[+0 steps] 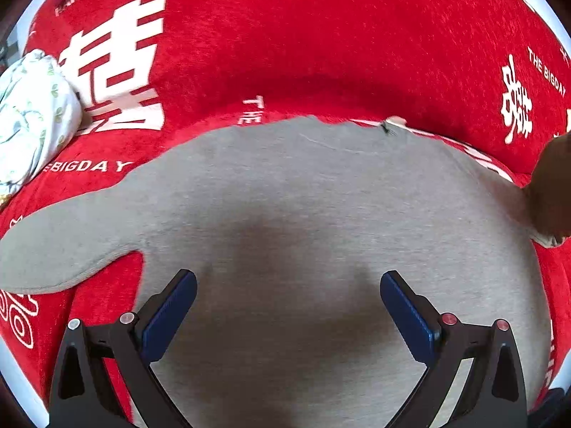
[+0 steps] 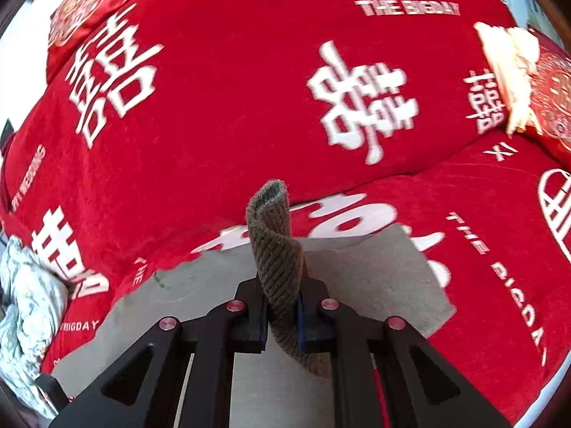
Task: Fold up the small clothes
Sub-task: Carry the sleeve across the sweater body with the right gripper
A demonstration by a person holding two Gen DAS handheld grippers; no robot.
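Grey garment (image 1: 303, 214) spread flat on the red wedding-print bedspread (image 1: 321, 42), one sleeve (image 1: 71, 249) trailing out to the left edge of the left wrist view. Brown ribbed sock (image 2: 278, 267) clenched between the jaws of the right gripper (image 2: 282, 314), its cuff standing up and curling over above the fingers, the rest hanging down behind.

Judged as an early step: sock just picked up and being carried, probably to be laid out or set aside, while the grey piece waits for its first fold. Left gripper (image 1: 287, 303) hovering over the middle of the grey cloth with jaws released and wide apart, nothing between them.

Next move likely calls for setting the sock down on bare bedspread clear of the grey garment, then a low pinch on the sleeve or a side hem.

Around: a crumpled white leaf-print cloth (image 1: 32, 117) well off to the left, a cream-coloured item (image 2: 506, 71) and a red embroidered pillow (image 2: 556, 96) at the far right. Nothing lying on the grey cloth itself; only the dangling sock could drag across it.
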